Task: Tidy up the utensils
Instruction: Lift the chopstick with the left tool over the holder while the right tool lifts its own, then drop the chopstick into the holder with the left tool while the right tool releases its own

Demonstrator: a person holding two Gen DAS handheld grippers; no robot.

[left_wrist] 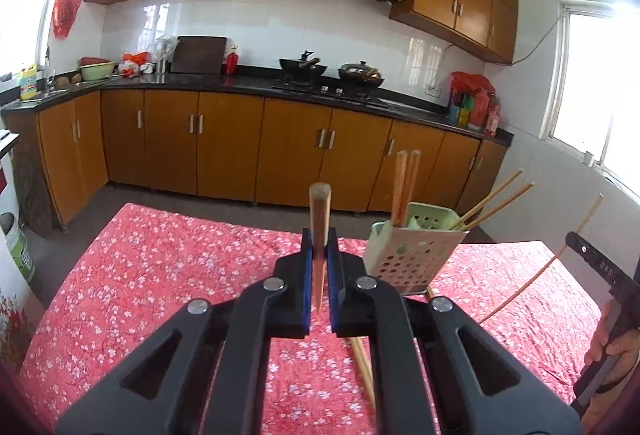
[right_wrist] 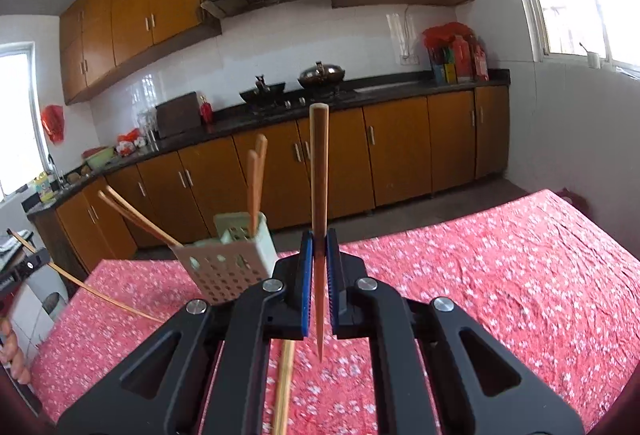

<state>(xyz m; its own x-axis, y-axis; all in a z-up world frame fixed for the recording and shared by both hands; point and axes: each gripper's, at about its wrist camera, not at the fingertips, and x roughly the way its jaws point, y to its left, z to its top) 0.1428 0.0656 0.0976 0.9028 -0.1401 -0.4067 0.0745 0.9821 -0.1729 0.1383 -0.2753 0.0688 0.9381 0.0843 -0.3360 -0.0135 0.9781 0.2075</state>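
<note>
- Worktop [left_wrist: 160,275] under a red flowered cloth runs wide and bare to the left of the left gripper [left_wrist: 320,255]; its far edge drops to open floor before the cabinets.
- Utensil holder [left_wrist: 408,255], pale green and perforated, stands tilted near the middle with four chopsticks in it.
- Left gripper is clamped on one chopstick [left_wrist: 320,219], held clear of the cloth.
- Right gripper [right_wrist: 319,255] is clamped on a second chopstick [right_wrist: 319,171], just right of the holder.
- Loose chopstick [right_wrist: 285,387] lies on the cloth below the grippers.
</note>
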